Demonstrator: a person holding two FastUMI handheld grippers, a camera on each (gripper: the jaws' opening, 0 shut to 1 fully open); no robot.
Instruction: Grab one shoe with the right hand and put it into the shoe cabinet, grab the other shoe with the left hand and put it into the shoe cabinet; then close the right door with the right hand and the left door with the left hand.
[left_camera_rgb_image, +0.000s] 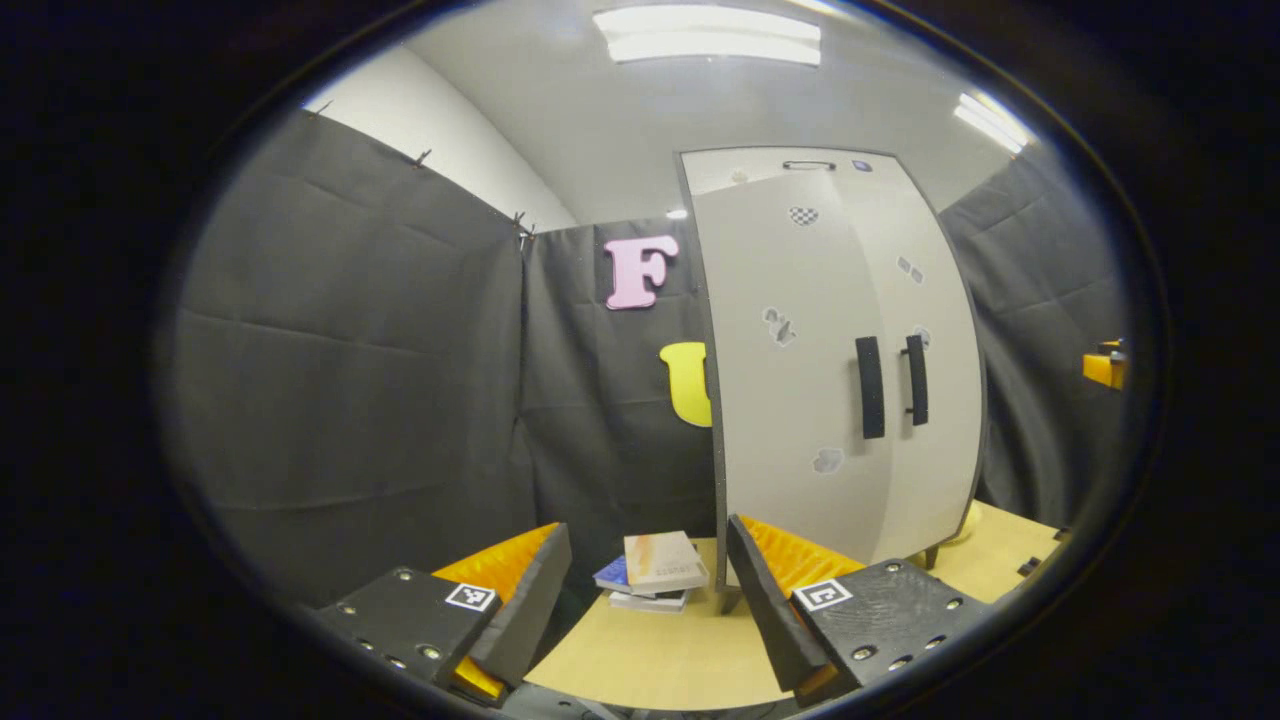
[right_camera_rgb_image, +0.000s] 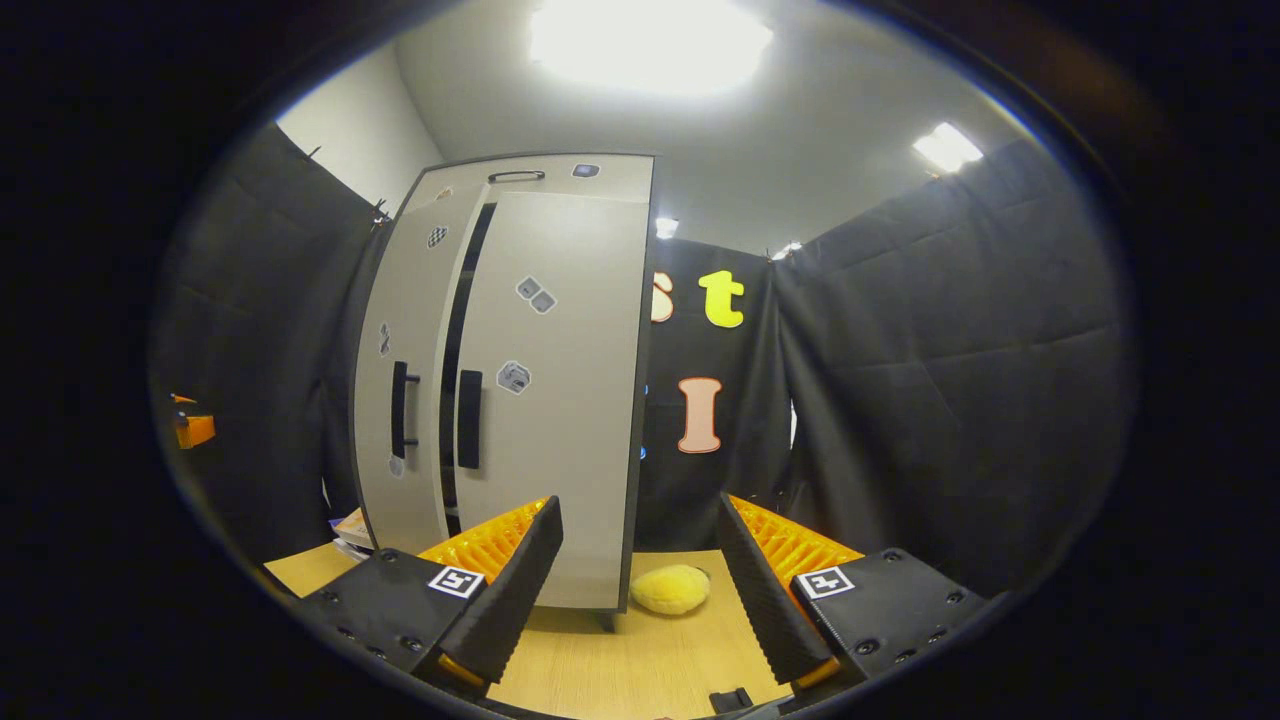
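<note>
The pale shoe cabinet (left_camera_rgb_image: 800, 380) stands on the wooden table (left_camera_rgb_image: 650, 655), with two dark vertical handles (left_camera_rgb_image: 870, 387) side by side at its middle. In the right gripper view the cabinet (right_camera_rgb_image: 540, 400) shows a narrow dark gap between its two doors, so they are not quite flush. My left gripper (left_camera_rgb_image: 648, 540) is open with nothing between its fingers, a little way off the cabinet's left front corner. Held off the cabinet's right corner, my right gripper (right_camera_rgb_image: 638, 510) is open too. Each gripper appears small at the far edge of the other's view (left_camera_rgb_image: 1105, 365) (right_camera_rgb_image: 192, 425).
A small stack of books (left_camera_rgb_image: 655, 572) lies on the table left of the cabinet. A yellow fluffy object (right_camera_rgb_image: 670, 588) sits at the cabinet's right foot. Black cloth walls close in the booth behind and on both sides.
</note>
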